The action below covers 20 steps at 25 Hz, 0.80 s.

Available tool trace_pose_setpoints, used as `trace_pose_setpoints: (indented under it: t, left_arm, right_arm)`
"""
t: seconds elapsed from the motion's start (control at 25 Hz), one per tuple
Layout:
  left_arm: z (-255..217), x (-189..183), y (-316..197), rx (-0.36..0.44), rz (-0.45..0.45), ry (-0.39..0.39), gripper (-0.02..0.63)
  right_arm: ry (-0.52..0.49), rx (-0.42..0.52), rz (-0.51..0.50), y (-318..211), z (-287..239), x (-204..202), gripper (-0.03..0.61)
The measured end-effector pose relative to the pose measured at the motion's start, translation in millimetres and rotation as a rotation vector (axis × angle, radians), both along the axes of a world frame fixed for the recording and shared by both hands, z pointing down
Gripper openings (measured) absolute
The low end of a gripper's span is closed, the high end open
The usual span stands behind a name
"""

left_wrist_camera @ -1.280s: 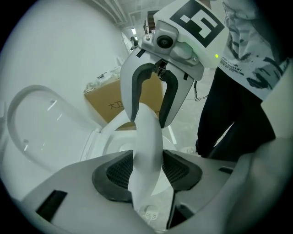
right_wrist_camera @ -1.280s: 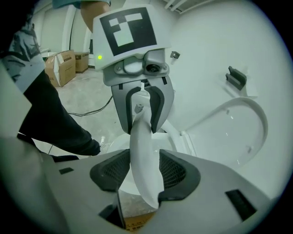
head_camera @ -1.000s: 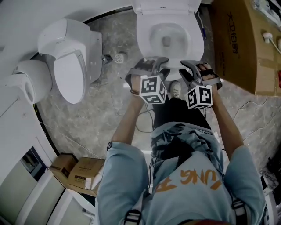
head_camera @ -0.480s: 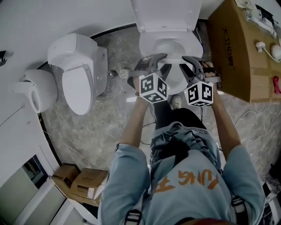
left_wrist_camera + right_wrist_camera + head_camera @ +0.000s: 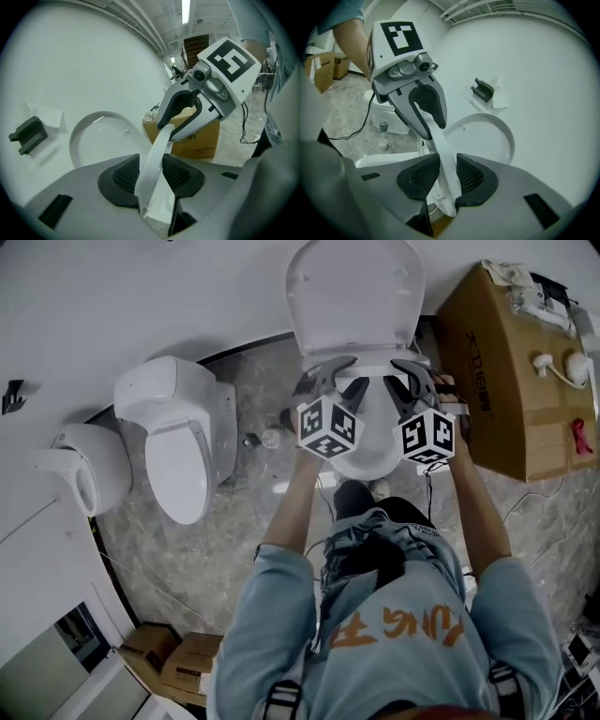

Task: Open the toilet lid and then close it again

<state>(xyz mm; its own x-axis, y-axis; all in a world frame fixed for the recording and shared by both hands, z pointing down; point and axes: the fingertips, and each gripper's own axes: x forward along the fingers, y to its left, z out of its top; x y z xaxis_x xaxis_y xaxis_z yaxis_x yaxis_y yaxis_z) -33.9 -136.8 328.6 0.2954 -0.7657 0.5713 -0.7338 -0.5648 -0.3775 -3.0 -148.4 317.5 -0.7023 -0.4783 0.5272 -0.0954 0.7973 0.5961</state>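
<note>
Both hands have climbed: a second ago the tongs are low at the front lip of the bowl [image 5: 367, 454], and now they ride up over it, swung in together. Side by side, the left gripper [image 5: 336, 376] and the right gripper [image 5: 412, 376] are each clamped on the same thin white edge. From the gripper views that edge runs straight from one set of jaws to the other, seen edge-on. I read it as the front of the seat ring [image 5: 158, 150]. The right one's jaws have just been tightening, with the ring between the pads [image 5: 423, 180], and the left is pinched firm on it as well.

And the toilet lid [image 5: 352, 296]? It stands near upright at the back of the bowl, underside facing us, close to the wall [image 5: 141, 306]. Whether it touches the wall I can't tell. So the opening half looks done for the lid, and the step in hand seems to be bringing the seat up after it. The next move calls for an even arc from both hands, no twist across that thin rim, and a soft stop at the lid. After that comes a controlled lowering, lid last, not a drop.
</note>
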Motion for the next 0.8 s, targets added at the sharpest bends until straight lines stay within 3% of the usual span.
trace_pose_setpoints:
  t: [0.2, 0.4, 0.8]
  left_arm:
    - [-16, -20, -39, 0.031, -0.004, 0.013, 0.166]
    - [-18, -36, -75, 0.045, 0.024, -0.144, 0.126]
    - [-24, -69, -142, 0.057, 0.01, -0.115, 0.118]
  right_arm:
    - [-0.013, 0.025, 0.052, -40, -16, -20, 0.121]
    - [-0.014, 0.062, 0.103, -77, -22, -36, 0.115]
    - [0.004, 0.062, 0.162, -147, -27, -70, 0.106]
